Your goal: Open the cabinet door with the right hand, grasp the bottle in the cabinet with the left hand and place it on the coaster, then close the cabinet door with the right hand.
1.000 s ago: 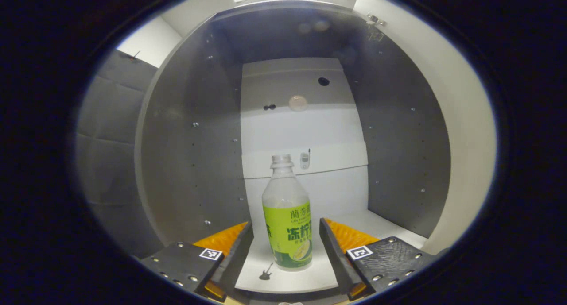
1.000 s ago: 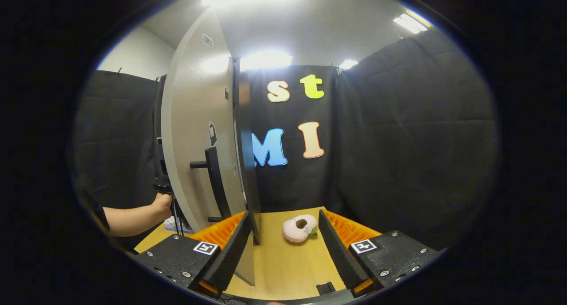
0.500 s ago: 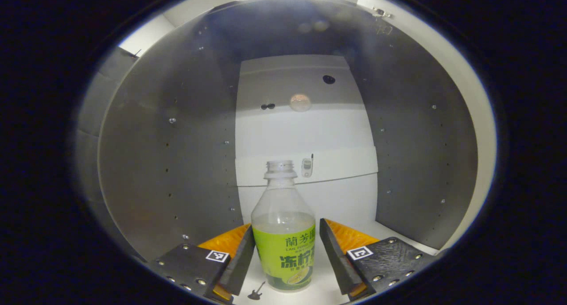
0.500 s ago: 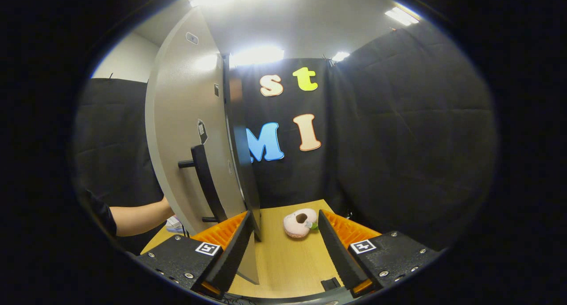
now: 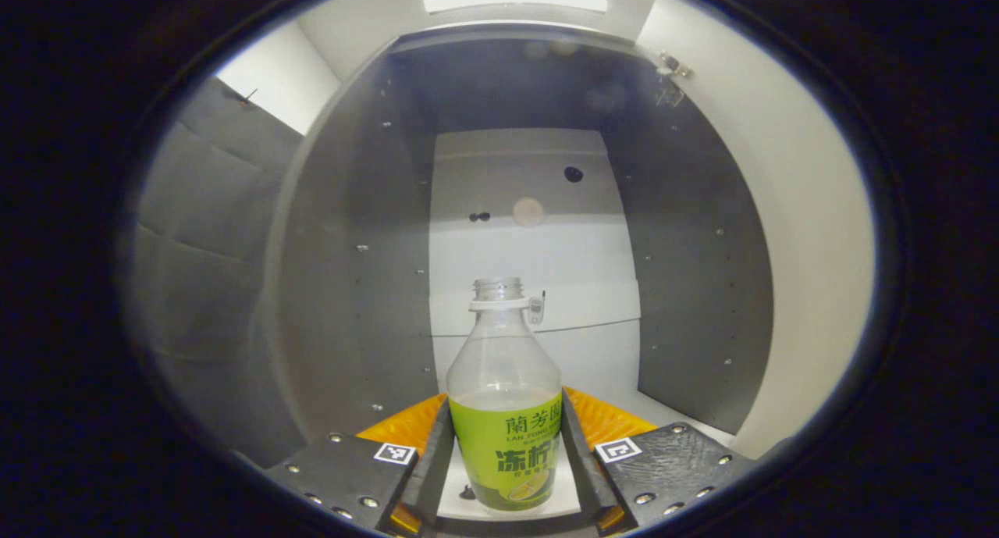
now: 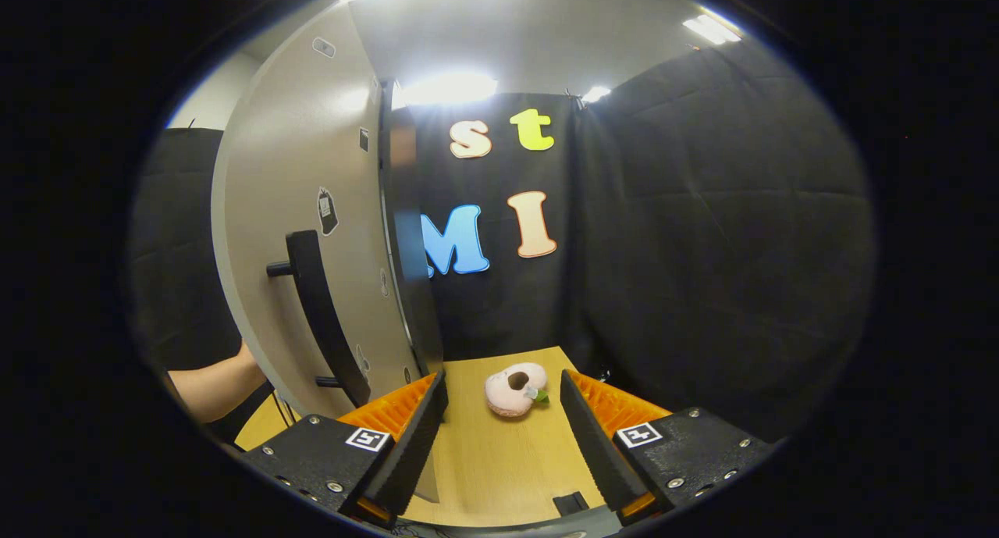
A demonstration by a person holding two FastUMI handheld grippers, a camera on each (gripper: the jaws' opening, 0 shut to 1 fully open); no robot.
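Left hand-held gripper (image 5: 506, 464) – clamped on bottle (image 5: 506, 413), uncapped; tilting on withdrawal risks spill. Right hand-held gripper (image 6: 499, 436) – apart, empty.

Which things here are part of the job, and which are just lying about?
Job: bottle, between the left gripper fingers; open cabinet door with handle; cabinet; right gripper.
Lying about: plush toy on the table.
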